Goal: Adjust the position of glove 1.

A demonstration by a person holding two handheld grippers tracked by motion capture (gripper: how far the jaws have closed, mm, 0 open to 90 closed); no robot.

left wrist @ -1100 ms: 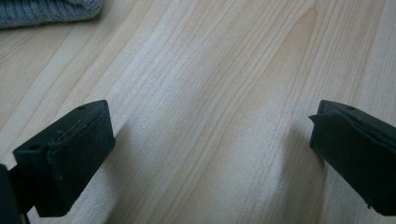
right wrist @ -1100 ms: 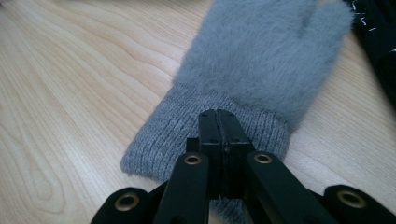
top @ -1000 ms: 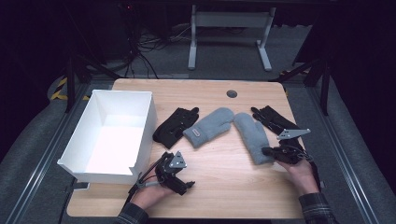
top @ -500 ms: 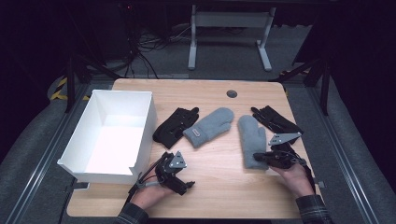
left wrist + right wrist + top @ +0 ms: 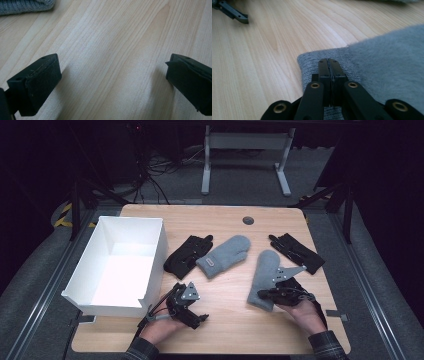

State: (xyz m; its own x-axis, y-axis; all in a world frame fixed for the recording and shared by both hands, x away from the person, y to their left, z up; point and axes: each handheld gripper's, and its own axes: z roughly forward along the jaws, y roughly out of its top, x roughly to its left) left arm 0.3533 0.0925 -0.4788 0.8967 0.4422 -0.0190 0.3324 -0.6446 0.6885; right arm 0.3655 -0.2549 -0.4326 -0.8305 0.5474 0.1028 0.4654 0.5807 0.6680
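Observation:
Two grey mittens lie on the wooden table [image 5: 225,330]: one [image 5: 223,253] at the centre, the other [image 5: 265,270] to its right. My right gripper [image 5: 260,294] is shut at the knitted cuff of the right mitten [image 5: 387,70], its jaws [image 5: 329,61] pressed together over the ribbing. A black glove [image 5: 187,254] rests left of the centre mitten, and another [image 5: 296,251] lies at the far right. My left gripper [image 5: 200,317] sits low on bare wood near the front edge, open [image 5: 112,82] with nothing between its jaws.
A white open box [image 5: 155,250] stands on the left of the table, close beside my left hand. A round cable hole [image 5: 248,220] is at the table's back. A grey knitted edge [image 5: 22,6] shows at the left gripper view's top corner.
My right gripper has moved left and toward the front, and the right mitten's cuff end has swung left with it. The left gripper has stayed put.

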